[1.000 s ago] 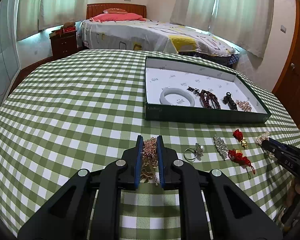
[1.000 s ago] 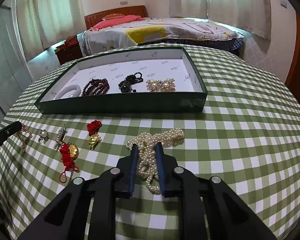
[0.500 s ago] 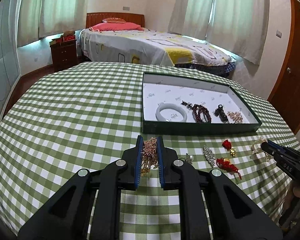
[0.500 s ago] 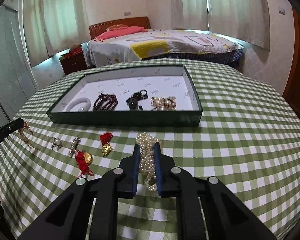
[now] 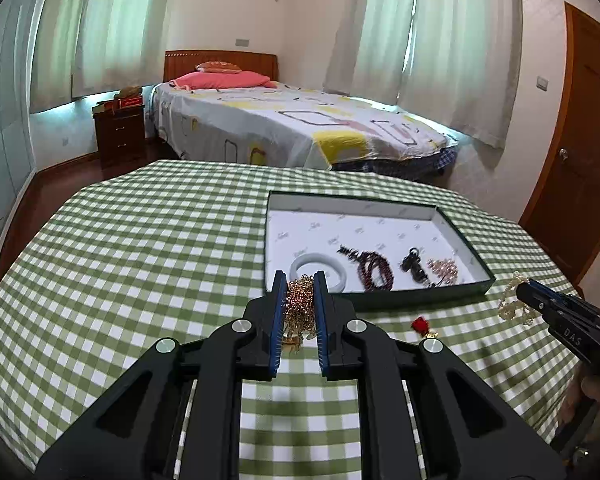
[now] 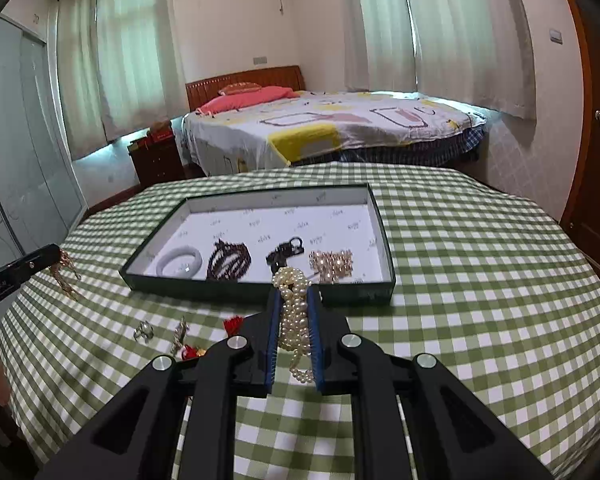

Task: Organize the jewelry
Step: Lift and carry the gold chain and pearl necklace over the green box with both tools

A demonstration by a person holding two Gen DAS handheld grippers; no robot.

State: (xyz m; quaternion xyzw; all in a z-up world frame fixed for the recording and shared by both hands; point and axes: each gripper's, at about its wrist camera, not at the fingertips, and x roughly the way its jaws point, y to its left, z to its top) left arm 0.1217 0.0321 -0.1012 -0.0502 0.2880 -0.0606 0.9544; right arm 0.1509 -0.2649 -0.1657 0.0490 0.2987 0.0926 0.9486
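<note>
Stock in the shallow dark-green cardboard tray with the white printed lining (image 6: 387, 258), four pieces in a row along its near side:
- white stone bangle (image 6: 179, 262), at the left end
- coiled string of dark red beads (image 6: 228, 261)
- small black clasp piece (image 6: 286, 250)
- cluster of rose-gold links (image 6: 332, 265), at the right end

Stock in your tongs, both clear of the green-and-white checked tablecloth (image 6: 480, 280):
- Your left gripper (image 5: 299, 280) is clenched on a tangled gold-coloured chain (image 5: 299, 306), which hangs between the blue pads, just short of the tray's near left corner.
- Your right gripper (image 6: 295, 294) is clamped on a bunched strand of cream pearls (image 6: 294, 312), with a loop dangling below, in front of the tray's near wall.

Stock loose on the cloth, in front of the tray:
- silver ring with a pale stone (image 6: 143, 330)
- narrow silver rhinestone brooch (image 6: 179, 331)
- red tassel knot with a gold charm (image 5: 422, 326)
- a second red-and-gold piece (image 6: 190, 352), partly hidden by your right gripper's frame.

Tally, as a judgement: four filed, two in transit, four to collect, roughly halfway. The back half of the tray is bare, so there is room for the rest.
</note>
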